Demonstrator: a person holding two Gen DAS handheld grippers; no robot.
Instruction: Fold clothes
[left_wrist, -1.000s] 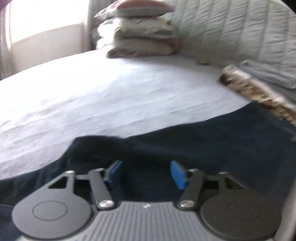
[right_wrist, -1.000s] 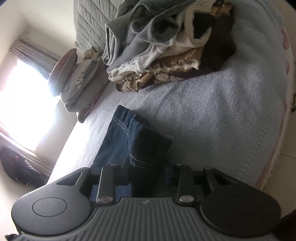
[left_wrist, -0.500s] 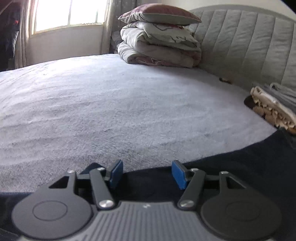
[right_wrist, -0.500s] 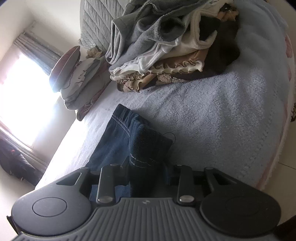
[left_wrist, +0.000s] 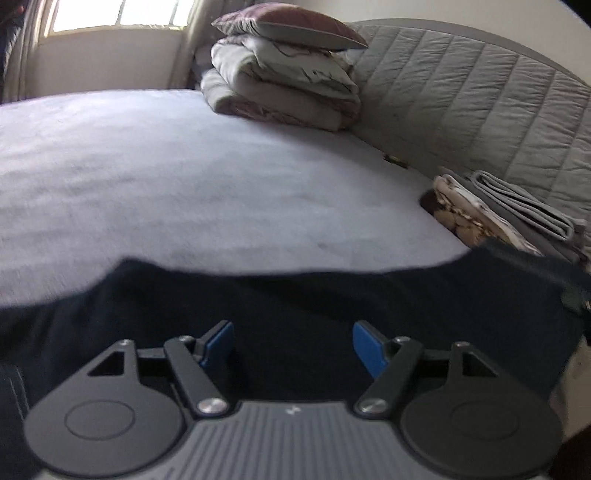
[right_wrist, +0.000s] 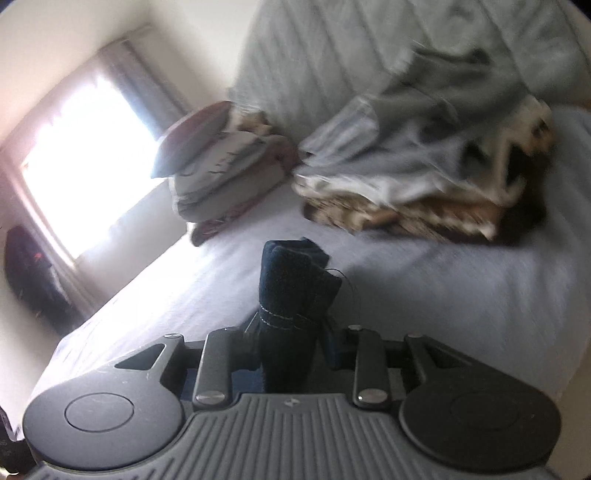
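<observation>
Dark blue jeans (left_wrist: 332, 295) lie across the near part of the pale bed (left_wrist: 184, 166). My left gripper (left_wrist: 293, 345) is open just above the denim, its blue pads (left_wrist: 365, 347) wide apart with nothing between them. My right gripper (right_wrist: 291, 343) is shut on a bunched end of the jeans (right_wrist: 291, 280), which stands up between the fingers, lifted off the bed (right_wrist: 443, 295).
A pile of folded grey and patterned clothes (left_wrist: 509, 218) sits at the right by the quilted headboard (left_wrist: 480, 103); it also shows in the right wrist view (right_wrist: 424, 177). Stacked bedding and a pillow (left_wrist: 284, 74) lie at the back. A bright window (right_wrist: 85, 147) is far left.
My right gripper has lifted and swung with the jeans end in it; the flat denim has left its view. My left gripper stays open and has shifted over the jeans.
</observation>
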